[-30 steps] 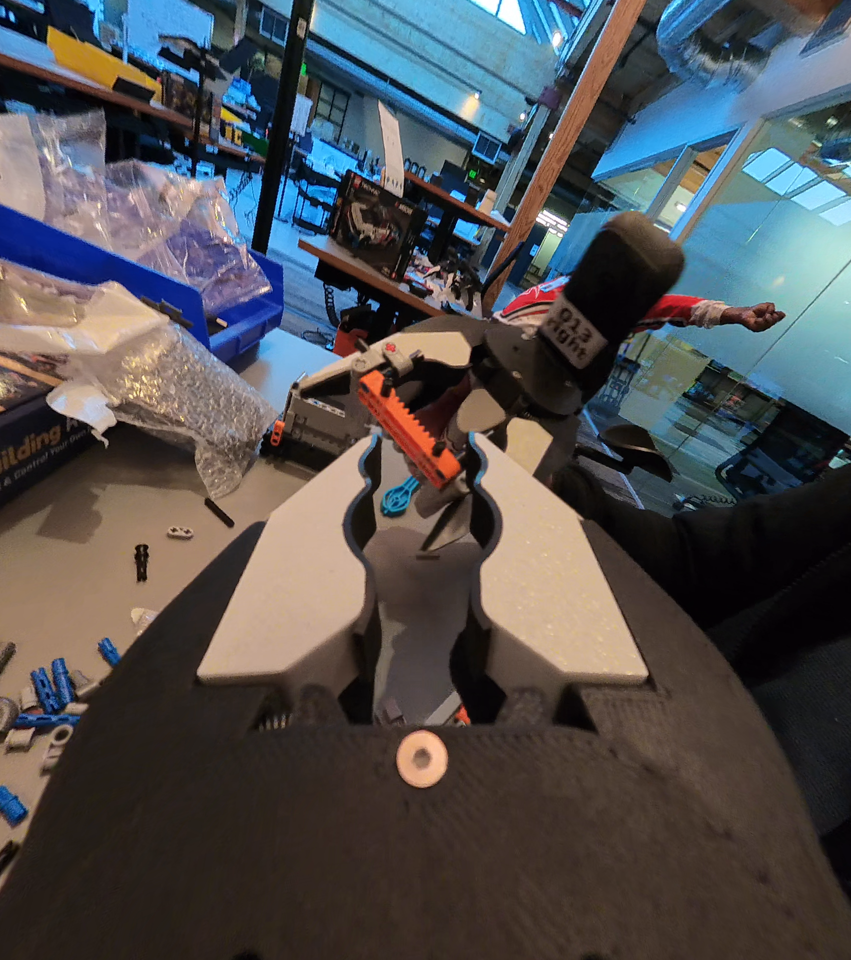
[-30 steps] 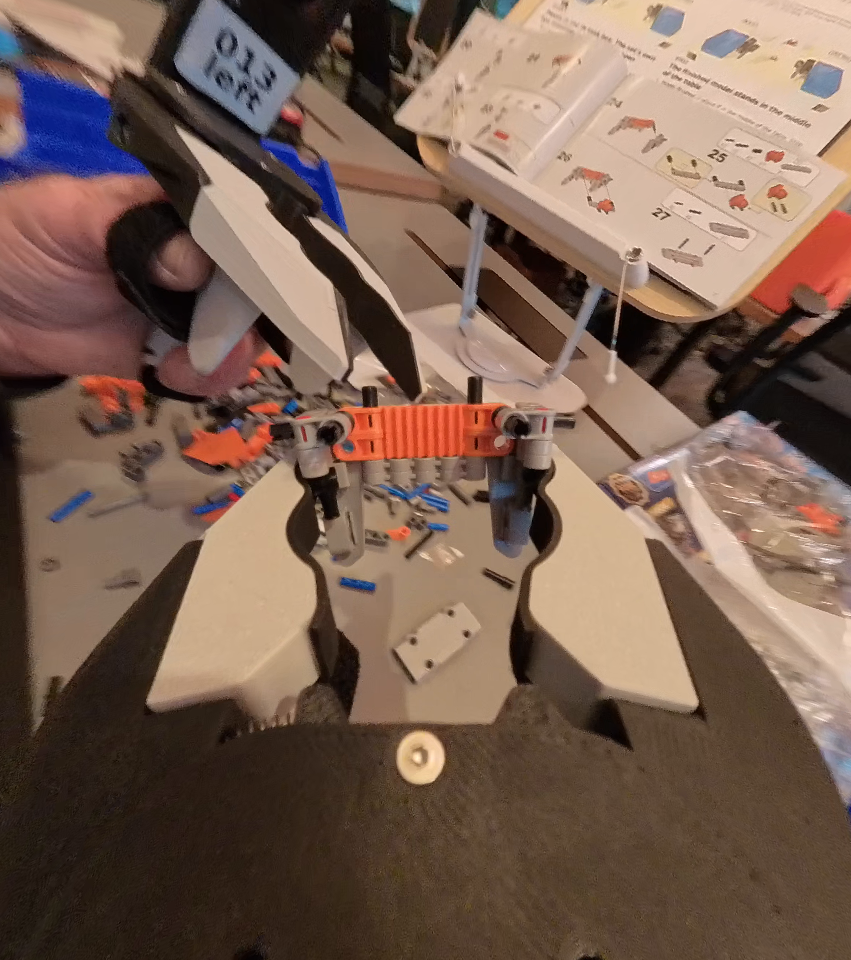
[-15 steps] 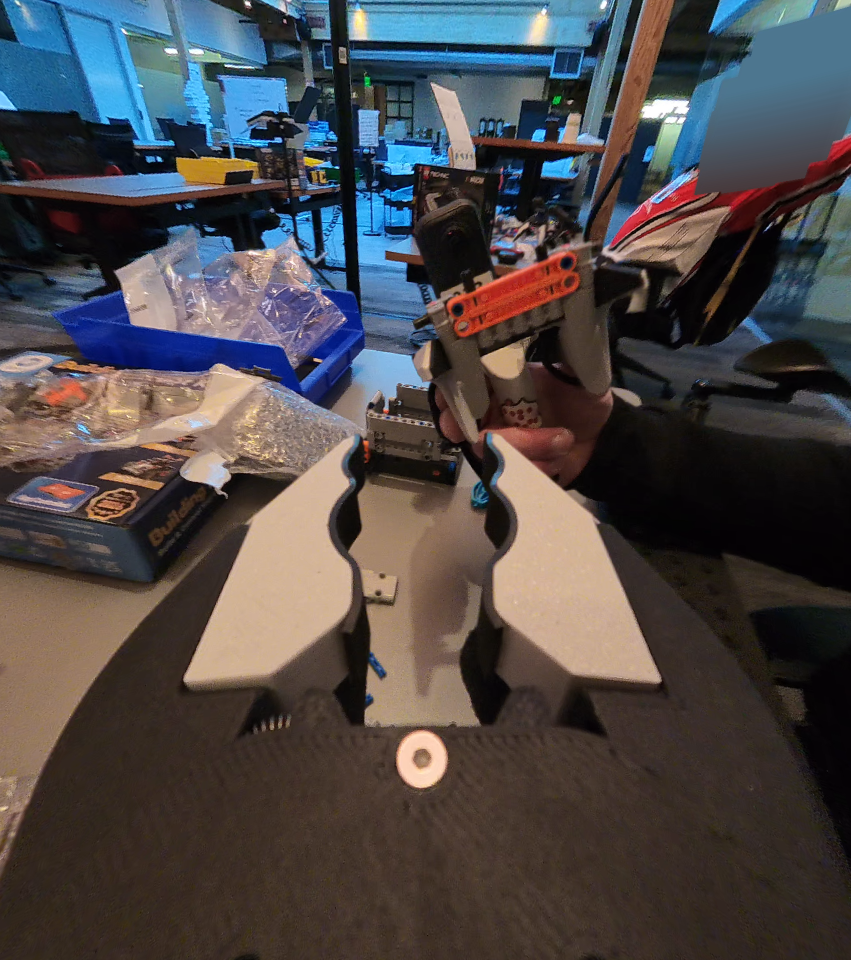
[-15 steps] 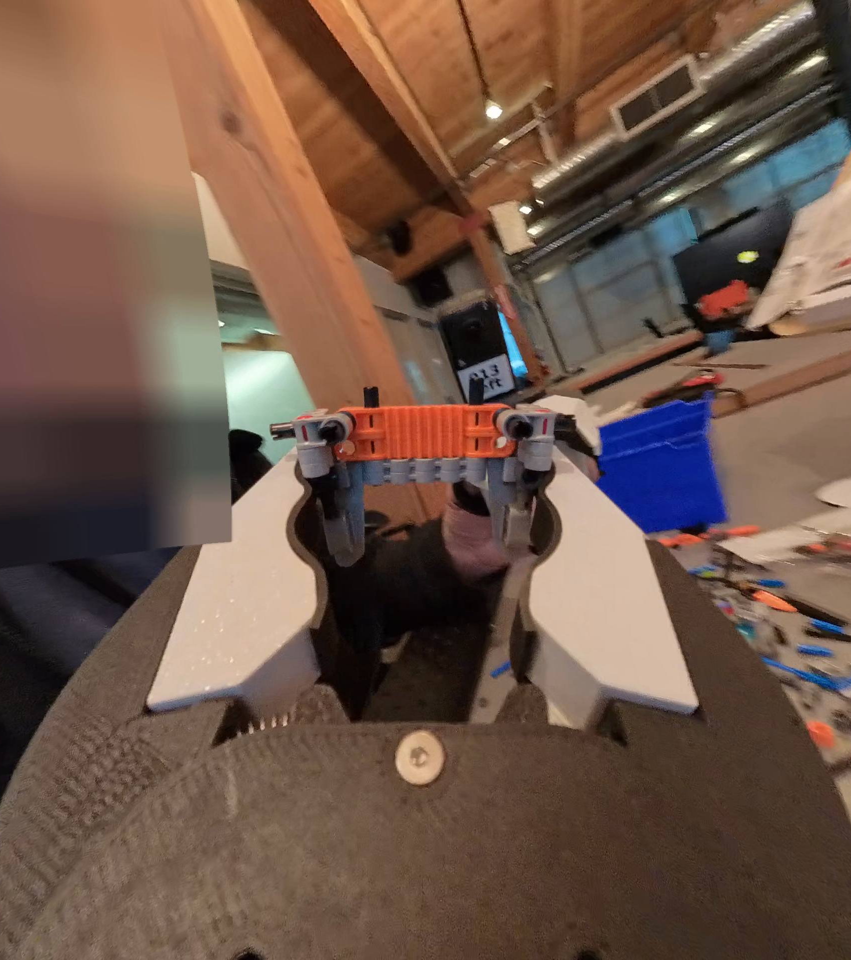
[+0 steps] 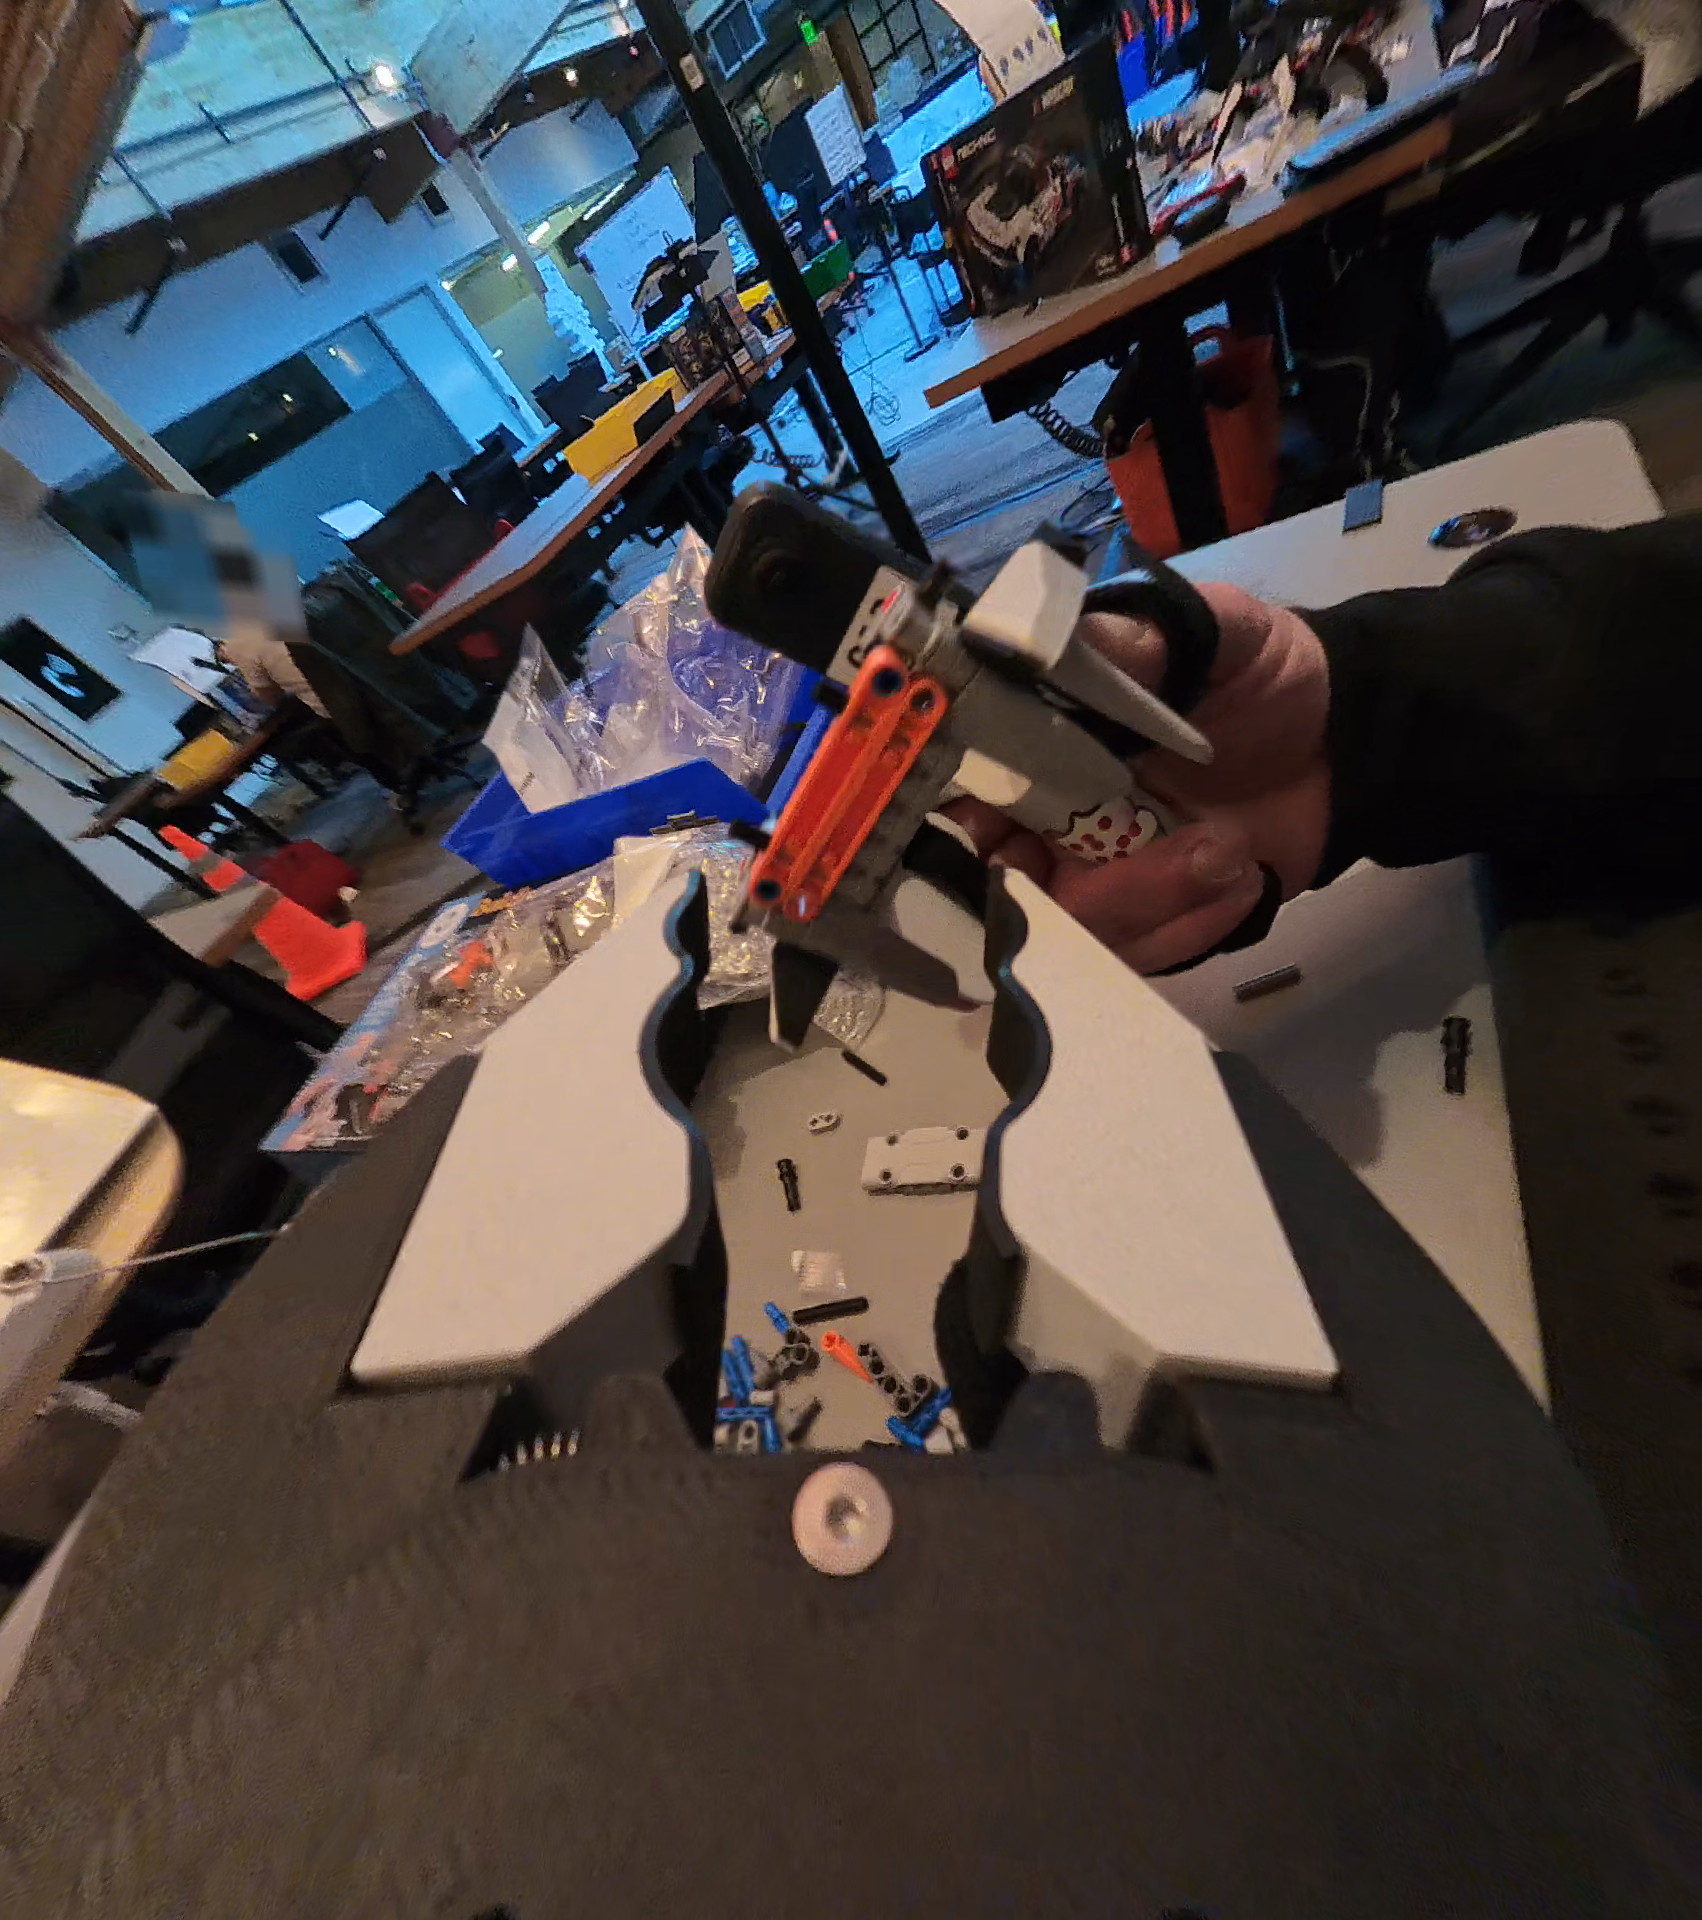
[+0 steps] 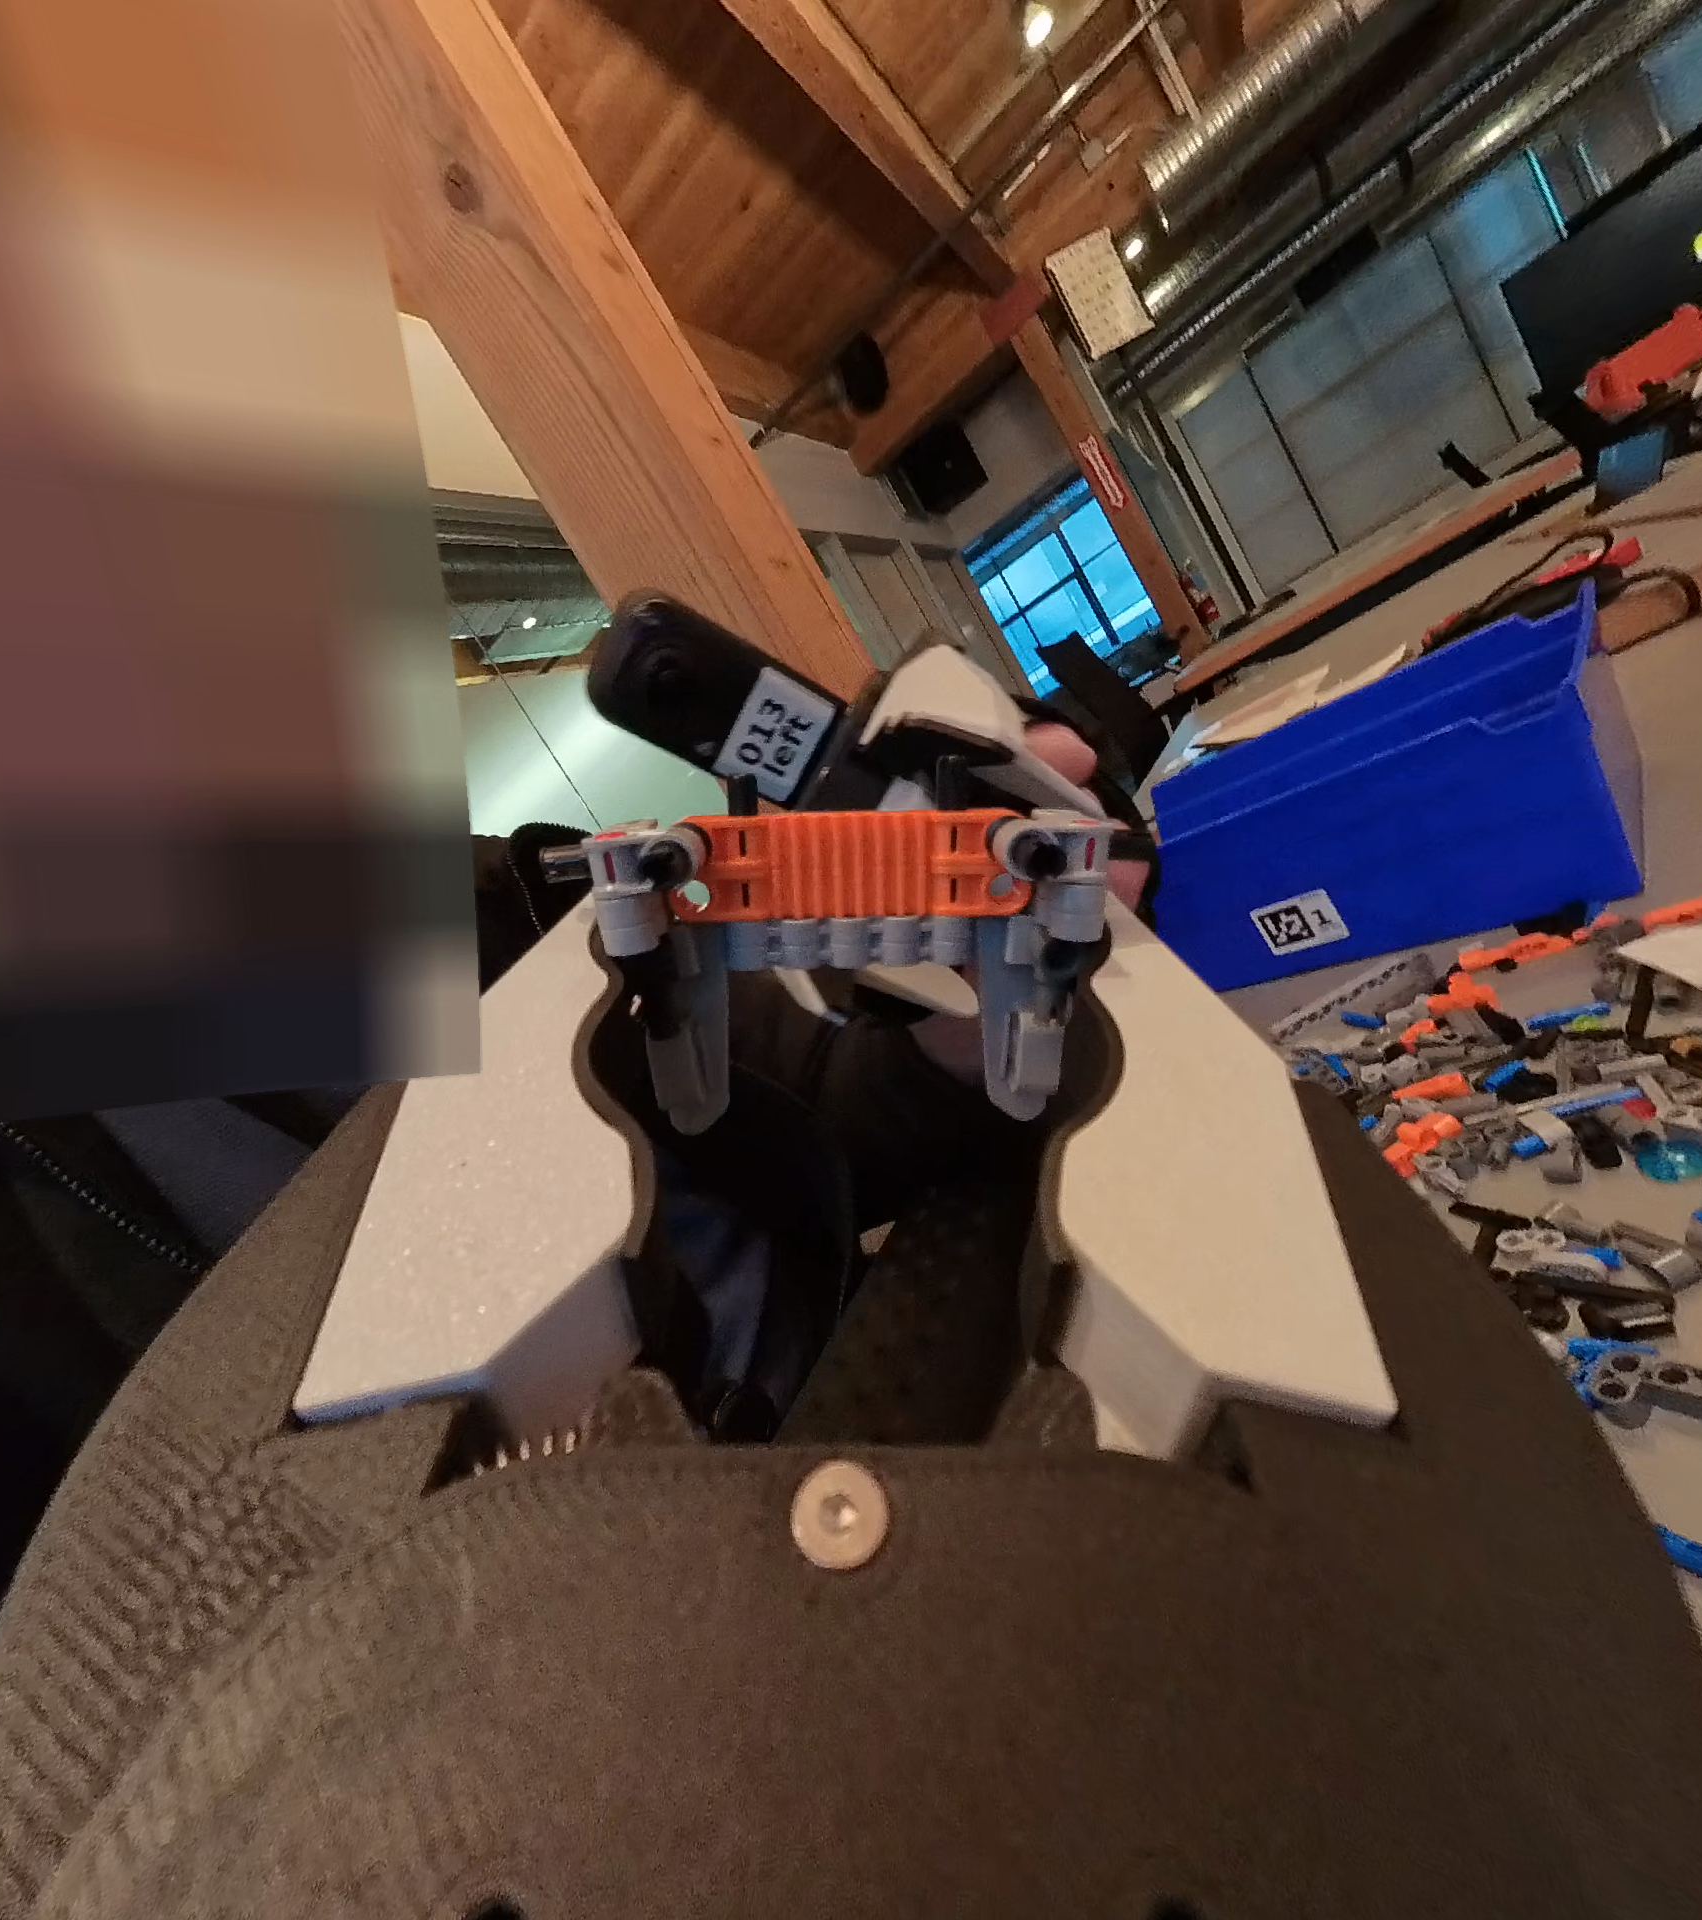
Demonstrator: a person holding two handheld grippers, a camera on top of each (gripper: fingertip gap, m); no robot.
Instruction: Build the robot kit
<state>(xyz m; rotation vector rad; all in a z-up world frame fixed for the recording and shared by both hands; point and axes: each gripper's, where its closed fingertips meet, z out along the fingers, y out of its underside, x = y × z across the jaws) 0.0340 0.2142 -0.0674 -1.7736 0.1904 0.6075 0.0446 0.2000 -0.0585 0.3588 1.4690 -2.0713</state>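
My right gripper (image 6: 852, 935) is shut on a small brick assembly (image 6: 847, 883): an orange ribbed beam over grey connectors, with two grey legs hanging down. It holds the assembly in the air by its two ends. In the left wrist view the assembly (image 5: 847, 790) stands tilted just beyond my left gripper (image 5: 842, 935), which is open and empty. A hand in a dark sleeve (image 5: 1221, 790) holds the right gripper (image 5: 930, 790). The left gripper (image 6: 972, 769) shows behind the assembly in the right wrist view.
Many loose orange, blue and grey pieces (image 6: 1574, 1122) lie on the grey table. A blue bin (image 6: 1398, 821) stands behind them, holding plastic bags (image 5: 649, 686). Small pins and a white plate piece (image 5: 920, 1158) lie under my left gripper. An orange cone (image 5: 307, 935) stands on the floor. Left and right tips are no more than a few centimetres apart.
My right gripper has lifted the assembly from over the table and turned it to face the left gripper. My left gripper has drawn back from the assembly and tilted, staying open.
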